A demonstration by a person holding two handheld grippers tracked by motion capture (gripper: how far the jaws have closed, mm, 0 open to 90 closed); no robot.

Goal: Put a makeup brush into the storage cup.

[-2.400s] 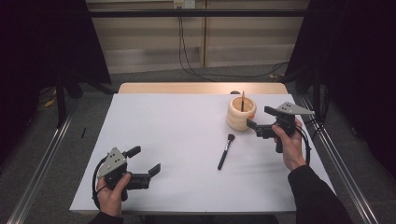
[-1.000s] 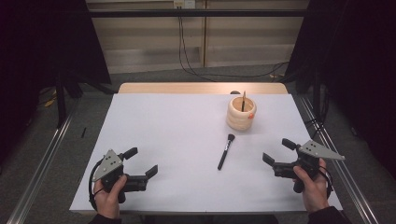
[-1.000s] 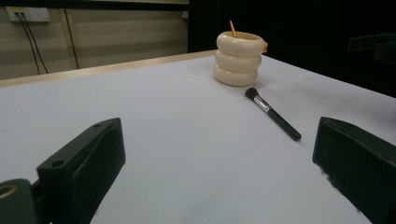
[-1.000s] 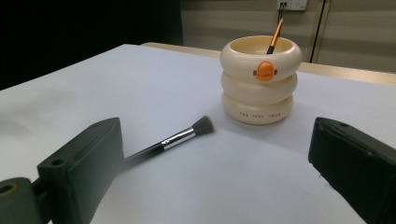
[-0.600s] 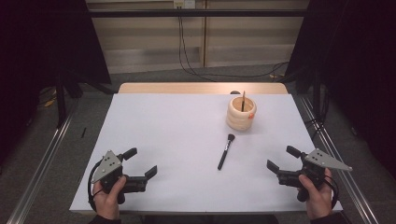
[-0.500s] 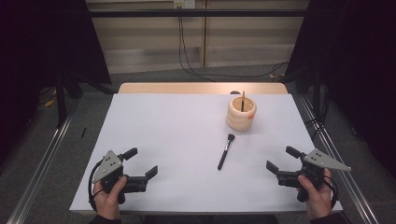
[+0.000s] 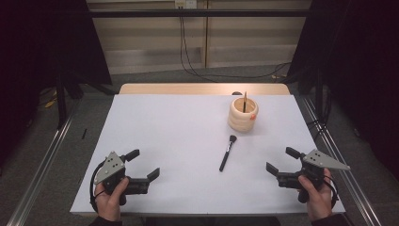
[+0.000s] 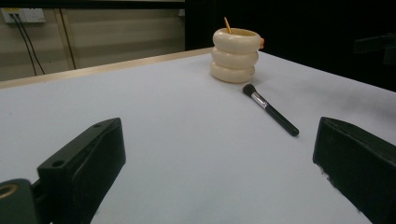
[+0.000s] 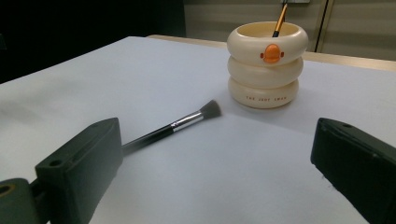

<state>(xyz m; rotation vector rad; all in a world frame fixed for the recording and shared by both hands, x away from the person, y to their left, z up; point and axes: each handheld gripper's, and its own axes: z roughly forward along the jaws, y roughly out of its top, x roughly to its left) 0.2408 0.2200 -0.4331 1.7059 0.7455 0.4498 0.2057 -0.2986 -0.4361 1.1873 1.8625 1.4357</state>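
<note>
The makeup brush (image 7: 227, 153) lay flat on the white tabletop (image 7: 179, 141), just in front of the cream holder (image 7: 243, 115). Well apart from it, the left tongs (image 7: 143, 165) and right tongs (image 7: 278, 161) hovered with jaws spread, gripping nothing.

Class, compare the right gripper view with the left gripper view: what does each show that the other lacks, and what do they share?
Right gripper view: small printed lettering low on the cream ringed holder, and its orange badge face-on. Left gripper view: a wall socket with cables, and the makeup brush down to its handle tip. Shared: the holder with a thin stick in it, the brush lying beside it, the white table.
</note>
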